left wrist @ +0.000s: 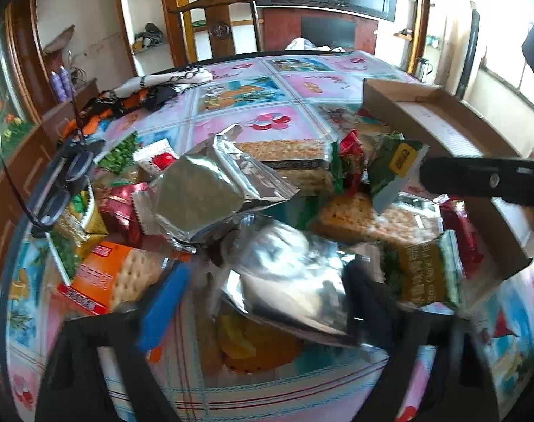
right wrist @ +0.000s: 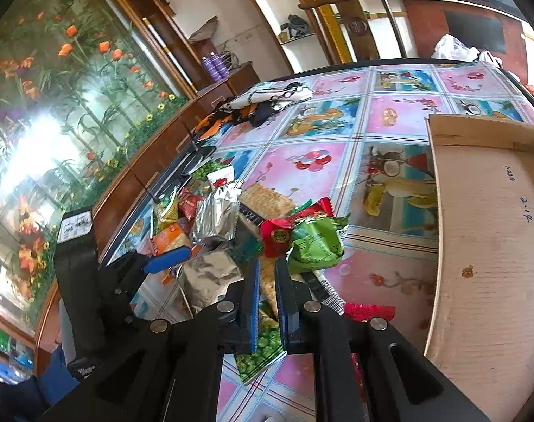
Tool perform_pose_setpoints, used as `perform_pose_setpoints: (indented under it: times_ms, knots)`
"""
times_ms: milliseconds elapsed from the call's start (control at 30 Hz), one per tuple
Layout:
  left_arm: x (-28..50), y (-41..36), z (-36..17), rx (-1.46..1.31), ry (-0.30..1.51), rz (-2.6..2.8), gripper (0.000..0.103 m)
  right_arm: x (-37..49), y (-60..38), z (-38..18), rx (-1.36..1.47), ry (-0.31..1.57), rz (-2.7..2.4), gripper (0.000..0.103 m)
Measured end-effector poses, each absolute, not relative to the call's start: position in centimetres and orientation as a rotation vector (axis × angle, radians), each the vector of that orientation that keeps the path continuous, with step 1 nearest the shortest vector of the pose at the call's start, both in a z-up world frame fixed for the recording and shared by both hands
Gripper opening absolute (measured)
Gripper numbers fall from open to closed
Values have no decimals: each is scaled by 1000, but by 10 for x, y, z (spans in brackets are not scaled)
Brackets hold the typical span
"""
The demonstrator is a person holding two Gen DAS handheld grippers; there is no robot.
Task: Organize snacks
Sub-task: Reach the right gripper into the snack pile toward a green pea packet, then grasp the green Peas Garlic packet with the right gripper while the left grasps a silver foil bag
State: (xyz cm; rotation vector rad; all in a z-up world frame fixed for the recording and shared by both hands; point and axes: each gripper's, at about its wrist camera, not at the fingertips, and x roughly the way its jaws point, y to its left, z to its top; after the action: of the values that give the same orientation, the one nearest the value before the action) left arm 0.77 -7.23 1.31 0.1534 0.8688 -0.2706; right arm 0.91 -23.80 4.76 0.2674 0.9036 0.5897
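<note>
A heap of snack packets [left wrist: 231, 190] lies on the patterned tablecloth: silver foil packs, cracker packs, and red and green wrappers. My left gripper [left wrist: 267, 281] stands open around a silver foil packet [left wrist: 288, 281]; a gap shows between its blue pad [left wrist: 161, 302] and the foil. My right gripper [right wrist: 268, 263] is shut on the edge of a green snack packet [right wrist: 316, 242], held just above the heap with a red packet [right wrist: 275, 237] against it. In the left wrist view the right gripper's black finger [left wrist: 478, 176] meets that green packet [left wrist: 397, 165].
An open cardboard box [right wrist: 488, 246] stands right of the heap, also as a box wall [left wrist: 443, 119]. Eyeglasses [left wrist: 66, 183] lie at the heap's left edge. A patterned cloth [left wrist: 161, 84] is at the far left. A wooden chair [left wrist: 217, 17] stands behind the table.
</note>
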Motion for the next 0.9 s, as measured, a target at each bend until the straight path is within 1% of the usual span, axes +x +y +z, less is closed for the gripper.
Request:
perform_pose_setpoints:
  times_ms: [33, 67, 133, 200, 300, 433, 667, 700, 733, 833, 900]
  knots:
    - [7, -71, 15, 138, 865, -285, 57, 8, -237, 48, 263, 906, 598, 16]
    - [8, -70, 15, 138, 862, -276, 57, 7, -235, 47, 256, 908, 610, 20]
    - [9, -68, 16, 131, 865, -268, 56, 5, -232, 47, 233, 917, 629, 41]
    - [10, -65, 16, 119, 869, -259, 56, 1, -227, 47, 189, 917, 634, 50]
    - [13, -58, 17, 106, 870, -230, 56, -3, -219, 44, 138, 935, 674, 59]
    - [15, -52, 18, 76, 873, -214, 55, -11, -203, 37, 9, 967, 687, 62]
    - [13, -49, 21, 54, 865, -211, 55, -24, -181, 22, -174, 1016, 698, 61]
    - [13, -49, 21, 53, 865, -211, 55, -24, -178, 19, -201, 1022, 680, 54]
    - [13, -49, 21, 55, 864, -208, 55, -24, -176, 15, -219, 1031, 668, 45]
    - [13, -49, 21, 51, 860, -209, 55, -22, -181, 17, -199, 1030, 655, 37]
    - [12, -49, 22, 46, 854, -213, 55, -21, -186, 22, -168, 1016, 664, 36]
